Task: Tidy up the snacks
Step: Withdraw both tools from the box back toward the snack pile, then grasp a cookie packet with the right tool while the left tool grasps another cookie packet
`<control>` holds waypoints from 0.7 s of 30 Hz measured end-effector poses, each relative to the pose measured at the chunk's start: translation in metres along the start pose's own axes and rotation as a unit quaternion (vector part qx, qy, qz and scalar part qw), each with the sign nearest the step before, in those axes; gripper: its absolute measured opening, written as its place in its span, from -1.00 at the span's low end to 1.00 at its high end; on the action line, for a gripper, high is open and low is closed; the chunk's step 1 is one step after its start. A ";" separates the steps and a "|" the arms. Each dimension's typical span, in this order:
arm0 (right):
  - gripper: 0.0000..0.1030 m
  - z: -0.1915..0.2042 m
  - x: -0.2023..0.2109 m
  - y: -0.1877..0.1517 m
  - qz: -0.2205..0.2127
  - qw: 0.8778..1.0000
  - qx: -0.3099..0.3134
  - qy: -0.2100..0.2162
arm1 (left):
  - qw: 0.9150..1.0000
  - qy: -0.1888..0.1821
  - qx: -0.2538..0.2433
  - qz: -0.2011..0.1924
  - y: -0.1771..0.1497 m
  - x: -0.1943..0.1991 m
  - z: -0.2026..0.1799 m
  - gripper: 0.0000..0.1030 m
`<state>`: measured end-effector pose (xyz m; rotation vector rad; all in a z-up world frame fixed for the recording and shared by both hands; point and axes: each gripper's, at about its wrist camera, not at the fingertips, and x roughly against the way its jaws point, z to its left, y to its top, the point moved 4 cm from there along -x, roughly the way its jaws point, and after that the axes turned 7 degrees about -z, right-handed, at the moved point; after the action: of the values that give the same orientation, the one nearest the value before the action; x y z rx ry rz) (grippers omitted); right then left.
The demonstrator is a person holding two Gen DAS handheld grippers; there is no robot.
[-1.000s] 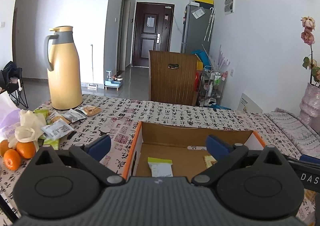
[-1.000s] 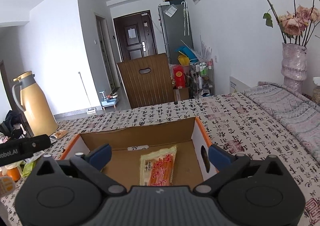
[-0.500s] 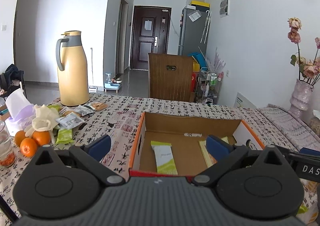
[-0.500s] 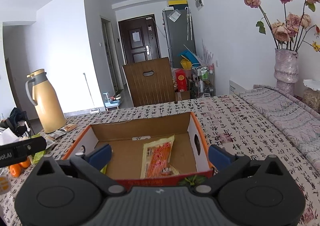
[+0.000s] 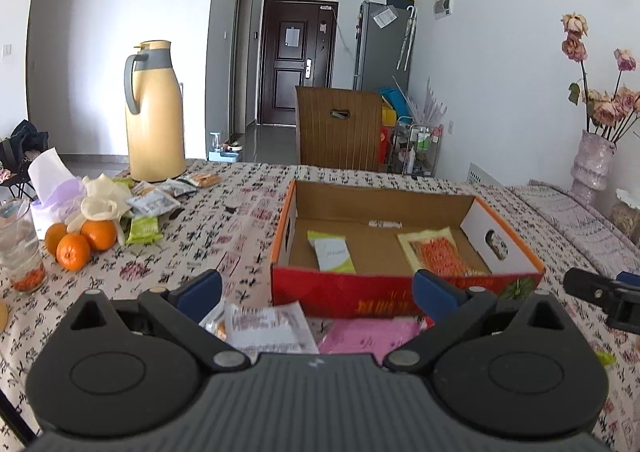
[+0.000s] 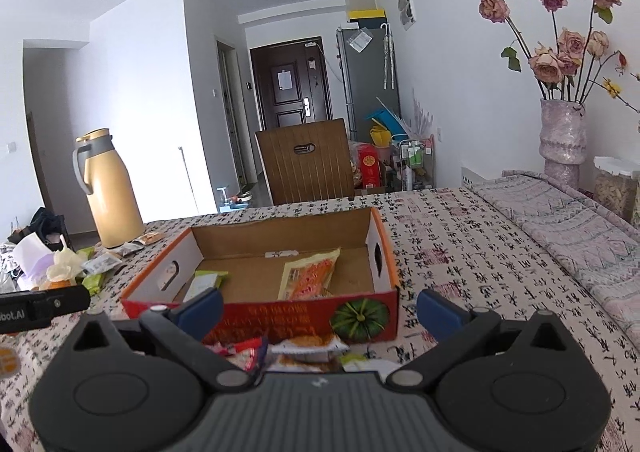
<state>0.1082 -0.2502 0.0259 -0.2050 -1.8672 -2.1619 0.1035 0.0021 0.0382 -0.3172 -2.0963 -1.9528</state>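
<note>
An open cardboard box (image 5: 404,294) (image 6: 304,316) with a red front sits on the patterned tablecloth. Inside lie a green-and-white packet (image 5: 331,252) (image 6: 206,280) and an orange snack bag (image 5: 438,254) (image 6: 310,278). My left gripper (image 5: 316,292) is open, held back from the box's near side above a white packet (image 5: 266,326) and a pink packet (image 5: 372,336). My right gripper (image 6: 318,310) is open too, over several loose packets (image 6: 308,346) in front of the box. More snack packets (image 5: 154,202) lie by the jug at the left.
A tall yellow thermos jug (image 5: 154,112) stands at the back left, with oranges (image 5: 82,240), a tissue box (image 5: 48,188) and a glass (image 5: 20,248) near it. A vase of dried roses (image 6: 562,132) and a folded cloth (image 6: 568,220) are at the right. A wooden chair (image 6: 306,160) stands behind the table.
Both grippers have pulled back and up from over the box interior to its near side. Loose packets in front of the box have come into view. Both stayed open.
</note>
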 end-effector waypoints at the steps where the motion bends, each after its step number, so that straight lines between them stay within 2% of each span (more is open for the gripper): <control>1: 1.00 -0.002 0.003 -0.003 -0.001 1.000 0.001 0.001 | 1.000 0.000 -0.001 0.001 -0.004 0.002 0.001 1.00; 9: 1.00 -0.014 0.025 -0.027 -0.005 1.000 0.006 0.004 | 1.000 0.001 0.002 -0.001 -0.031 0.019 0.009 1.00; 16: 1.00 -0.025 0.046 -0.057 0.014 1.000 -0.002 -0.007 | 1.000 0.001 0.002 0.013 -0.059 0.034 0.017 1.00; 21: 1.00 -0.029 0.050 -0.074 0.034 0.999 -0.007 -0.006 | 1.000 0.002 0.002 0.027 -0.068 0.032 0.018 1.00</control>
<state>0.0411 -0.2750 -0.0344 -0.2813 -1.8244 -2.1338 0.0505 0.0146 -0.0160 -0.3651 -2.0657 -1.9164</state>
